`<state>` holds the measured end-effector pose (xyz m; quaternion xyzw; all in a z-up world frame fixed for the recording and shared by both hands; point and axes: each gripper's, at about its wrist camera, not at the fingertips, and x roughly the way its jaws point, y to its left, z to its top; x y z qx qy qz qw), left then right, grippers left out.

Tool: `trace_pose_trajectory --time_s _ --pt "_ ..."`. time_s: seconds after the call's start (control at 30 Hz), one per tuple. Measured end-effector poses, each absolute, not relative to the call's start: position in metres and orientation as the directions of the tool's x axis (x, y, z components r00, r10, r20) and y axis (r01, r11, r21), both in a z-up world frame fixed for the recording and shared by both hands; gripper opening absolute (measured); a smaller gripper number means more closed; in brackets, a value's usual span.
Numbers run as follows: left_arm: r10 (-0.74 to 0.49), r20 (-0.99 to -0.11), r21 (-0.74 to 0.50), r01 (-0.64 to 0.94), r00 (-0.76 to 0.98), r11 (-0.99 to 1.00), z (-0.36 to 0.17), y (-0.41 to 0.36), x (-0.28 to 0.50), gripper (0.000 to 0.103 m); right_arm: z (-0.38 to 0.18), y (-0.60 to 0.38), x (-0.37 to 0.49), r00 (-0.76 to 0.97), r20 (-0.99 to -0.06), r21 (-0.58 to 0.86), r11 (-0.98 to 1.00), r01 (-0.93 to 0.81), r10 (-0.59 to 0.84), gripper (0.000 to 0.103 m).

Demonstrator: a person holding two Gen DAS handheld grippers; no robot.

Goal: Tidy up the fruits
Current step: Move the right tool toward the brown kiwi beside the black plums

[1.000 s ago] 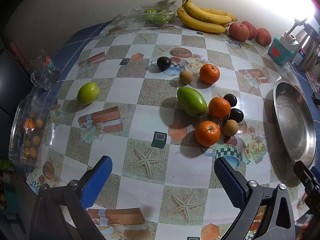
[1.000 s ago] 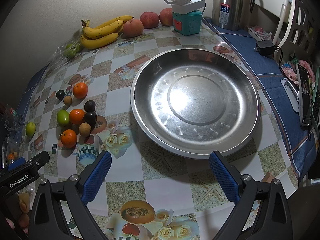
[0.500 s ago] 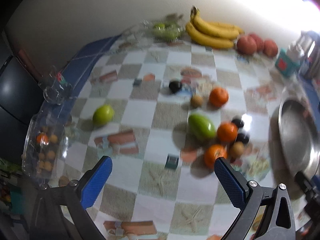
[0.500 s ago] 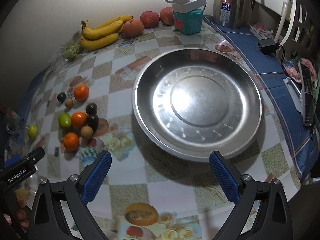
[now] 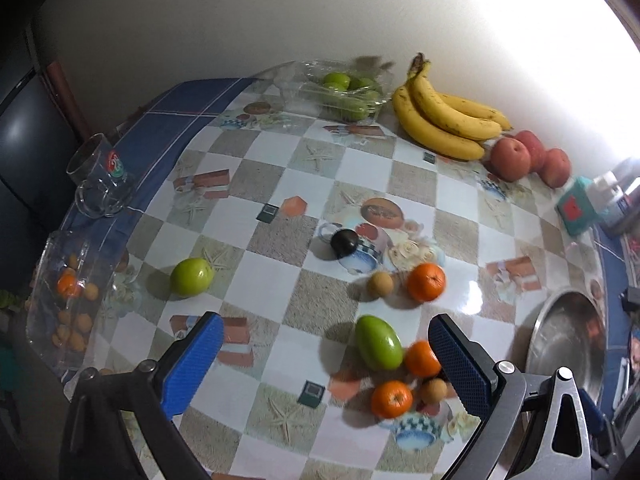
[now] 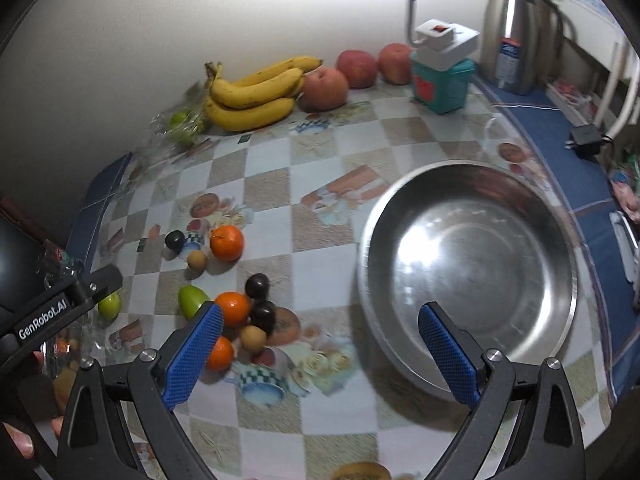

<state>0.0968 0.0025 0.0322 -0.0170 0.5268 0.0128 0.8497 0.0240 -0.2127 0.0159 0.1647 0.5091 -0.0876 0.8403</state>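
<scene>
Both the left gripper (image 5: pixel 322 360) and the right gripper (image 6: pixel 318 350) hang with fingers spread wide, holding nothing. The green mango (image 5: pixel 378 343) lies between the left fingers, nearer the right-hand one, touching an orange (image 5: pixel 422 359). It looks smooth, weighty and bruisable, so a gentle grip across its middle seems safest.

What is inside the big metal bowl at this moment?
Nothing shows inside the metal bowl: its bottom shows bare steel with reflections. The right hand-held gripper is open, and one blue finger covers a small part of the near rim.
</scene>
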Motion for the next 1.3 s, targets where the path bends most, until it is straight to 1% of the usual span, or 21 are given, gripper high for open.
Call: trace_pose_trajectory --time_s 0.2,0.37,0.47,0.53,0.7,0.8,0.93,1.03,1.3 --pt "0.042 -0.917 0.015 -0.07 0.397 0.997 0.008 0.004 0.115 0.103 -0.007 -0.213 0.054 0.394 -0.919 0.171 0.927 0.333 0.027 0.098" --pt "0.051 -0.929 0.023 -0.08 0.367 0.997 -0.009 0.004 0.124 0.103 -0.027 -0.214 0.074 0.35 -0.935 0.171 0.929 0.329 0.048 0.098" --pt "0.028 -0.94 0.001 -0.079 0.34 0.997 -0.017 0.004 0.124 0.103 -0.042 -0.211 0.078 0.31 -0.948 0.168 0.935 0.311 0.067 0.098" --pt "-0.002 -0.945 -0.026 -0.07 0.327 0.997 -0.02 0.002 0.124 0.103 -0.046 -0.21 0.077 0.297 -0.953 0.153 0.937 0.314 0.056 0.098" --pt "-0.04 -0.945 -0.065 -0.066 0.324 0.996 -0.017 0.0 0.119 0.103 -0.048 -0.204 0.069 0.292 -0.956 0.124 0.942 0.313 0.029 0.098" --pt "-0.066 -0.95 -0.098 -0.093 0.305 0.991 -0.02 0.004 0.113 0.103 -0.046 -0.203 0.065 0.296 -0.955 0.118 0.944 0.309 0.023 0.098" --pt "-0.061 -0.958 -0.097 -0.115 0.28 0.989 -0.026 0.006 0.106 0.103 -0.036 -0.195 0.059 0.325 -0.945 0.138 0.949 0.285 0.04 0.098" --pt "-0.093 -0.962 -0.131 -0.134 0.256 0.982 -0.031 0.009 0.101 0.103 -0.031 -0.184 0.059 0.349 -0.936 0.143 0.959 0.245 0.05 0.098" --pt "-0.114 -0.975 -0.151 -0.195 0.192 0.969 -0.05 0.014 0.101 0.103 -0.042 -0.171 0.061 0.329 -0.943 0.13 0.968 0.216 0.053 0.098"
